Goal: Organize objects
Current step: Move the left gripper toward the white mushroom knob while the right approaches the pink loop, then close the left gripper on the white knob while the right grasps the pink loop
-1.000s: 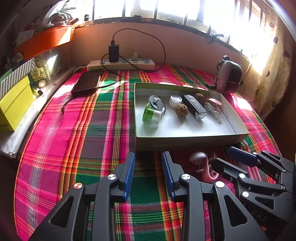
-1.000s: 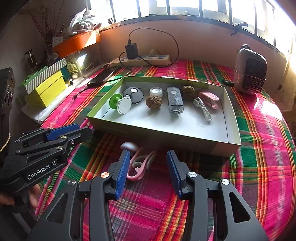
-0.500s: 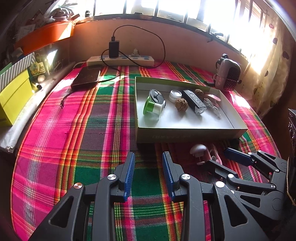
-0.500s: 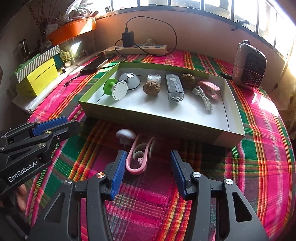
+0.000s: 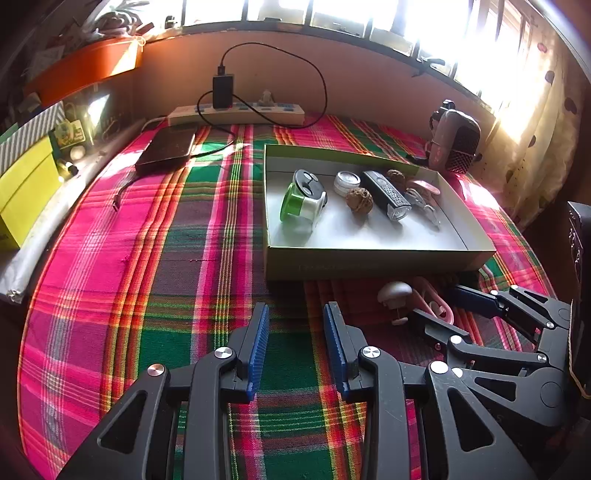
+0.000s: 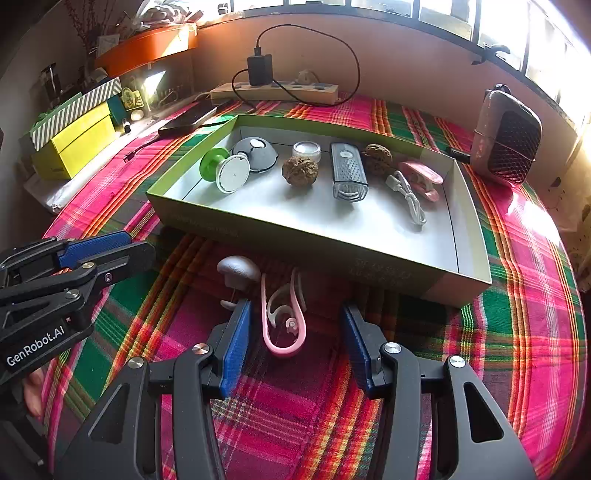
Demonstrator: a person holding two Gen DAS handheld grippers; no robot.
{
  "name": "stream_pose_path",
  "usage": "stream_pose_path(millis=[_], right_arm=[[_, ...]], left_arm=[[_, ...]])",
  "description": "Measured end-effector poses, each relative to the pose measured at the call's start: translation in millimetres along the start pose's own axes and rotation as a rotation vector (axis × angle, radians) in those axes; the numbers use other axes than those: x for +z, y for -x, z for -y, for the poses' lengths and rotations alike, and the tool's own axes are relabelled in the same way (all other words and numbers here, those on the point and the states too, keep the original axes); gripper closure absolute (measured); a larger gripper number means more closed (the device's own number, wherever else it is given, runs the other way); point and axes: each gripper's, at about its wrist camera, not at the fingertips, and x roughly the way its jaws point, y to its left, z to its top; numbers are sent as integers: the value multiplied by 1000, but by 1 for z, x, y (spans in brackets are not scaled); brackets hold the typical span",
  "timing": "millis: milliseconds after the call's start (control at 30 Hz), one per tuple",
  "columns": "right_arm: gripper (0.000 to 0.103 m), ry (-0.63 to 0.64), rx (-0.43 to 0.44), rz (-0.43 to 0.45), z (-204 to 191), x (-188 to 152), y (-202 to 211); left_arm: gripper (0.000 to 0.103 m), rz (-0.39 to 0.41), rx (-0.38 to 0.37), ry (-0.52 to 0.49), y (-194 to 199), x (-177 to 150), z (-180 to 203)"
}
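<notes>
The right claw (image 6: 295, 332) has just been opening and now straddles the pink clip (image 6: 282, 325), untouched, lower centre. The left claw (image 5: 295, 339) stays open, empty, over the plaid bench (image 5: 147, 258) under sunlit windows (image 5: 369, 14).

free: bare plaid cloth (image 5: 147, 258) left of box | blocked: box wall (image 6: 295, 243) just beyond pink clip (image 6: 282, 325)

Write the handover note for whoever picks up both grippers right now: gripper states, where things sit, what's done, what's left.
Right gripper: its jaws have just been opening; open, straddling the pink clip on the cloth, pads not touching it.
Left gripper: open, nothing between the jaws, over bare cloth.
Box: holds the green spool, two walnuts, a light, a cable and other bits.
Left: the clip and the grey mushroom knob, both outside in front of the box. Likely next: close on the clip, lift it in.
</notes>
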Motion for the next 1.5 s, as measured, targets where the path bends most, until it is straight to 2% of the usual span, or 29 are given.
stream_pose_path(millis=[67,167,300,500,767,933,1167,1500], right_arm=[[54,-6,3,6,1,-1,0],[70,-9,5,12,4,-1,1],[78,-17,13,20,9,-2,2],[79,-18,37,29,14,-5,6],[79,-43,2,43,35,-11,15],[79,-68,-6,58,51,-13,21],[79,-117,-17,65,74,-18,24],[79,-130,-12,60,84,-20,20]], left_arm=[[74,-3,-4,0,-1,0,1],[74,-7,-9,-2,-2,1,3],[74,-14,-20,-3,-4,2,7],[74,-31,-58,-21,-8,5,21],[70,-53,-128,-37,-14,9,44],[69,-65,-117,-58,-23,12,59],[69,-80,-61,-88,-34,13,72],[69,-75,-52,-89,-36,13,74]])
